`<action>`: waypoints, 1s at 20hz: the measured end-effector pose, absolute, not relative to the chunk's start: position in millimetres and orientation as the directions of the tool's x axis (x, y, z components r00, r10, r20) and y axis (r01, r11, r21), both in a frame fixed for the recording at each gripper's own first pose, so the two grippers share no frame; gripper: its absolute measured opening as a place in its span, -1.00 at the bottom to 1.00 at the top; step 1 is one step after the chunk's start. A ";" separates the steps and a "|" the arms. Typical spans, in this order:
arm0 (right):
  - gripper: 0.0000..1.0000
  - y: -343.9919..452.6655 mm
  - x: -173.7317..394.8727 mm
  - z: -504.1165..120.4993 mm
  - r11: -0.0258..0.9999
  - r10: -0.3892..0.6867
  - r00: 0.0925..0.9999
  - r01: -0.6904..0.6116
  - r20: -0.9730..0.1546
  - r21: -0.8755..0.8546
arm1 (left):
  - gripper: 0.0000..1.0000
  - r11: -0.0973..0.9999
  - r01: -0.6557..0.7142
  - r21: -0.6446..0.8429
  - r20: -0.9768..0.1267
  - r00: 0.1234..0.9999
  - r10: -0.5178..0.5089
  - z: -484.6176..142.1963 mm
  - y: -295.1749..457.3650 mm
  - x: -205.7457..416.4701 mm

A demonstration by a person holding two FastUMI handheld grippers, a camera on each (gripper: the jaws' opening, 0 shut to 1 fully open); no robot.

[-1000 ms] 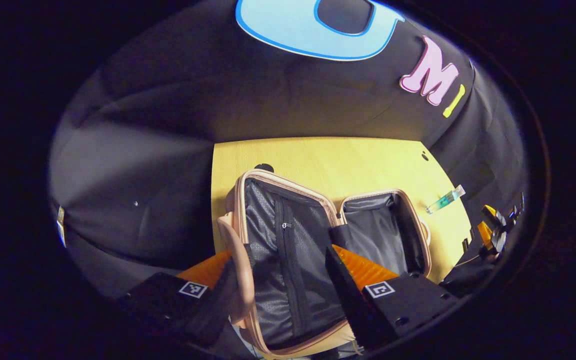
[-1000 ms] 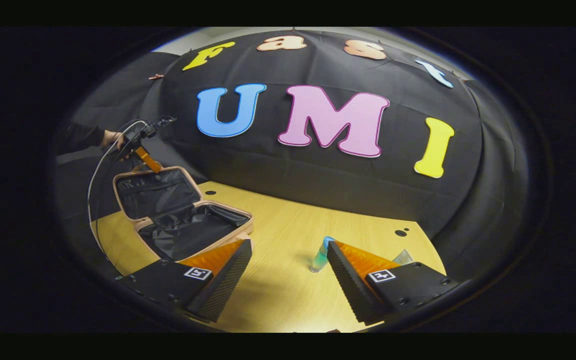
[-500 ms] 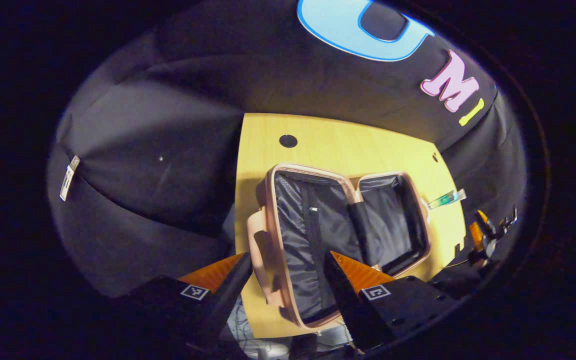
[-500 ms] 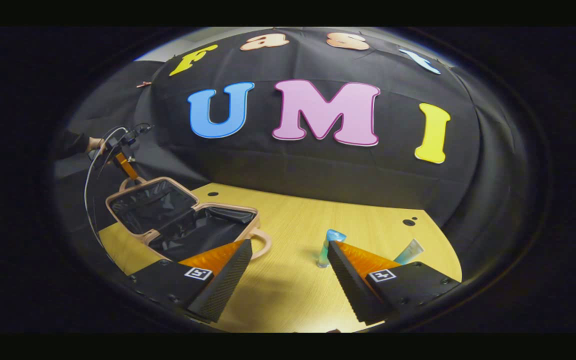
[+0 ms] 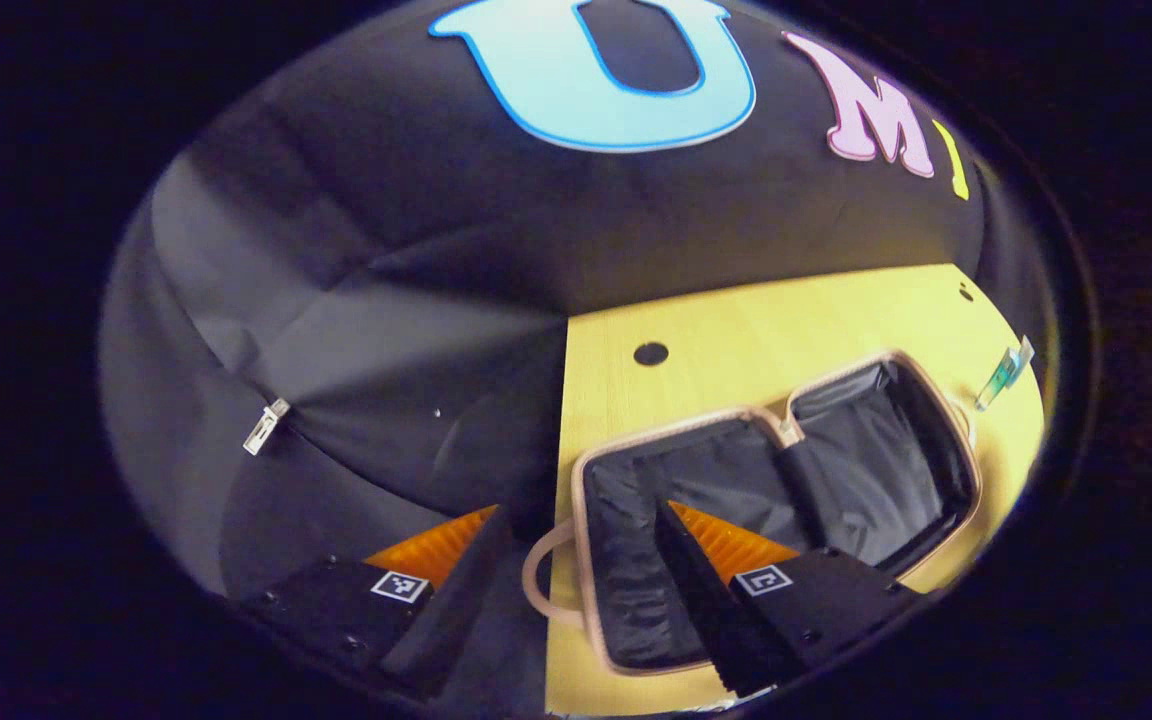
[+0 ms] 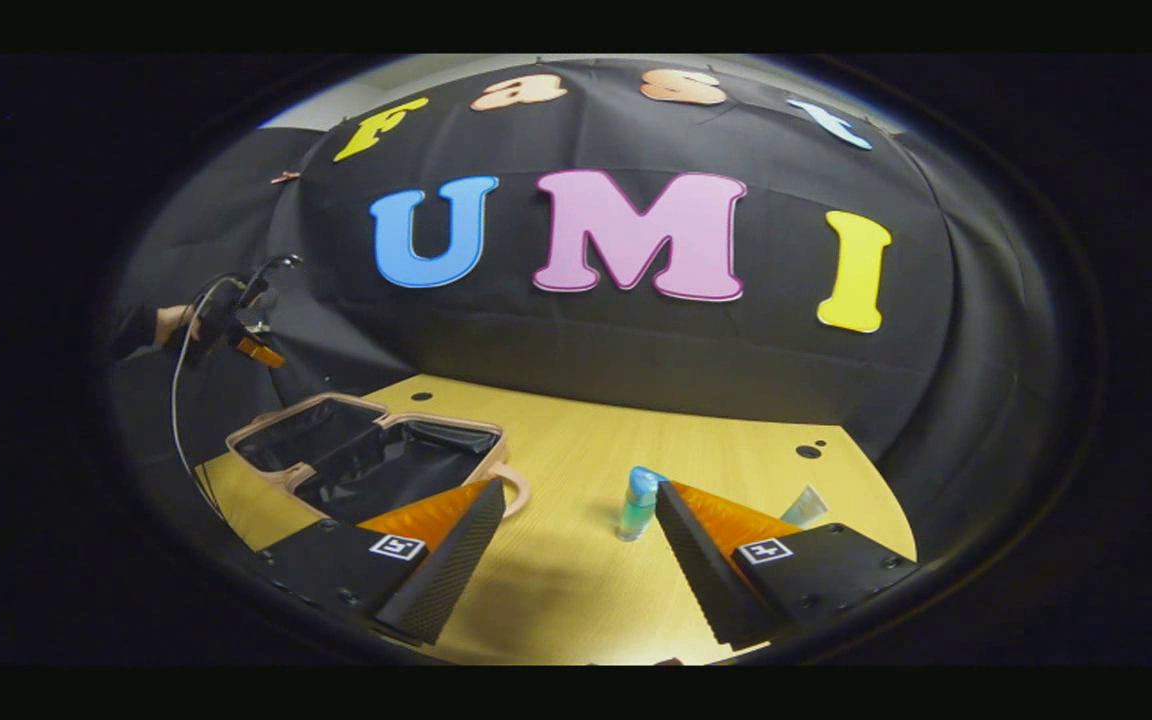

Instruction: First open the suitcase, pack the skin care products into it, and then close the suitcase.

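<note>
Suitcase lies fully open, both halves flat on the desk near its left edge, black lining up, nothing packed in it that I can see. In the left gripper view the same suitcase sits just past my left gripper, pink handle loop hanging toward the desk's left edge.

Skin care: a small blue-green bottle stands upright mid-desk, and a pale tube lies partly hidden behind my right gripper's right finger. The left gripper view catches only one tube-like item near the desk's far right corner; can't tell which it is.

My right gripper hovers with jaws spread wide, holding nothing, bottle ahead and slightly right of the gap. Left gripper also spread apart and empty, above the suitcase's near corner.

Risks as I judge them:
- Bottle is tall and narrow; a finger clipping it on approach would likely tip it and send it rolling toward the desk edge.
- Tube is hidden behind my finger, so I could knock it blind.
- Suitcase sits close to the left edge; a push while loading could shift it off.
</note>
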State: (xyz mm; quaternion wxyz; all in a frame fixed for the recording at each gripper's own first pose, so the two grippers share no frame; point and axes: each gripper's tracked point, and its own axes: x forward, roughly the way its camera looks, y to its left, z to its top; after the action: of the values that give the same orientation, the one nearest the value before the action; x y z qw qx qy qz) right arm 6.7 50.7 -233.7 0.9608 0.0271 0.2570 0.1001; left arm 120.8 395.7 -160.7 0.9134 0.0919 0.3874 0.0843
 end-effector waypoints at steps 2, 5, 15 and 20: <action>0.94 33.5 12.5 -228.2 0.984 0.180 0.864 -0.156 -0.469 0.091 | 0.91 0.977 -0.116 0.177 -0.587 0.785 0.199 -137.2 335.3 121.0; 0.94 2.9 20.9 -227.4 0.991 0.133 0.884 -0.107 -0.448 0.083 | 0.90 0.985 -0.136 0.104 -0.445 0.880 0.168 -111.8 241.0 107.6; 0.94 -99.5 25.2 -272.8 0.998 -0.044 0.893 0.055 -0.449 0.012 | 0.89 0.996 0.051 -0.067 -0.232 0.971 -0.065 -151.0 -45.6 97.2; 0.93 -111.7 12.1 -329.1 0.998 -0.058 0.860 0.062 -0.507 -0.010 | 0.90 0.984 0.172 -0.050 -0.316 0.932 -0.179 -232.9 -137.7 84.0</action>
State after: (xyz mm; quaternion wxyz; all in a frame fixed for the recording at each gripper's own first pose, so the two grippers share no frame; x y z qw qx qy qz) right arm 12.1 -111.7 -329.1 0.9644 0.0033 0.2626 -0.0312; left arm 84.0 -137.7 -232.9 0.9827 -0.0108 0.1616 -0.0894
